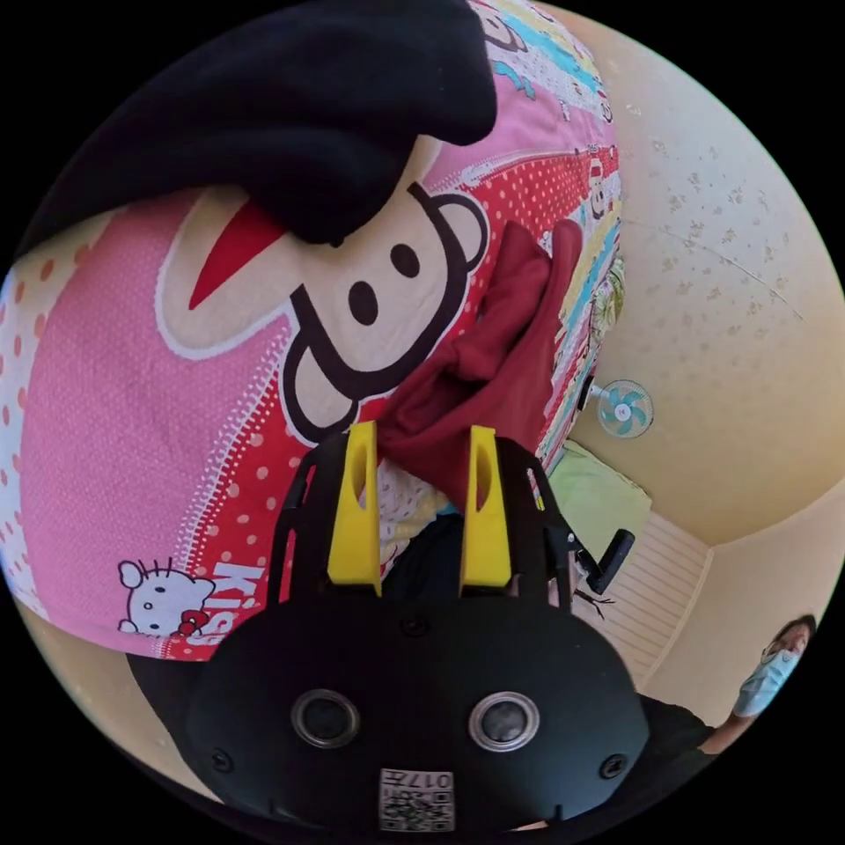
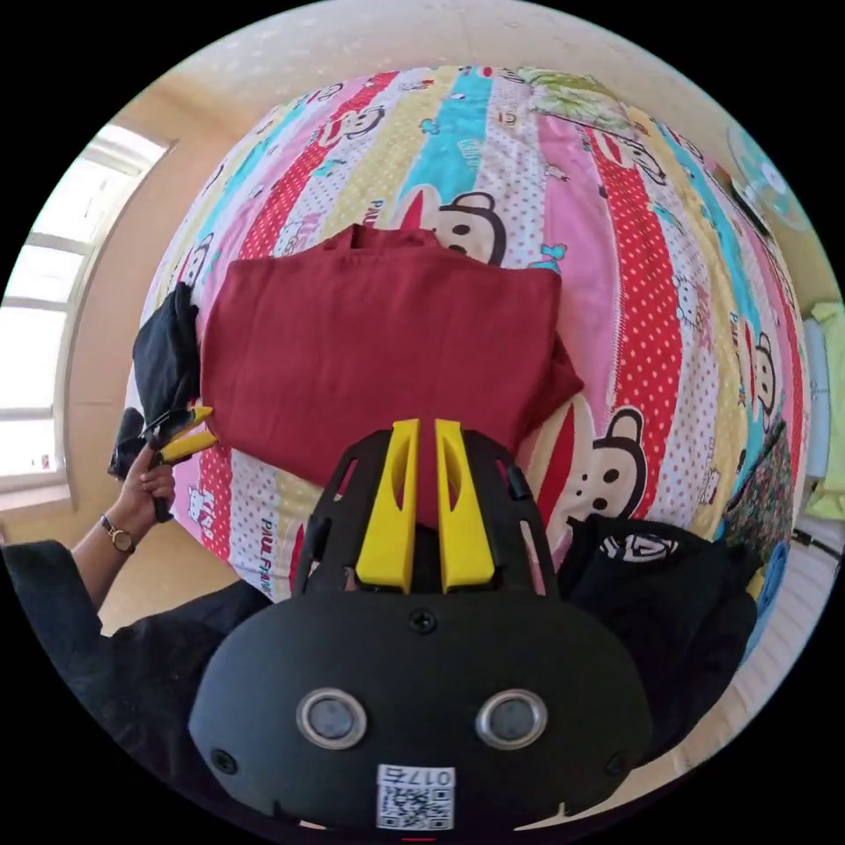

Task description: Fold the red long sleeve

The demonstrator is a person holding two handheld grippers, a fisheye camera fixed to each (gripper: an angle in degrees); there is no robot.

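**Red top laid flat on the bed, both grippers at its edges**

Bed w/ a bright cartoon-print sheet (image 2: 651,290) under a cream wall; small fan (image 1: 623,408) at 3 o'clock in left gripper view; black clothes (image 2: 669,581) heaped at 4 o'clock in right gripper view; another black garment (image 1: 290,114) at 11 in left gripper view.

Red long sleeve (image 2: 378,352) lies mid-frame in right gripper view, already squared into a rough rectangle; a bunched bit sticks out at 3 o'clock of it.

My left gripper (image 1: 421,440): jaws spread, red cloth between the tips, not pinched; my right gripper (image 2: 420,431): jaws nearly closed at the near hem, can't tell if cloth is caught.

Judgement: soft, light, limp knit; will sag and slide; best pinch hem corners thru all layers.
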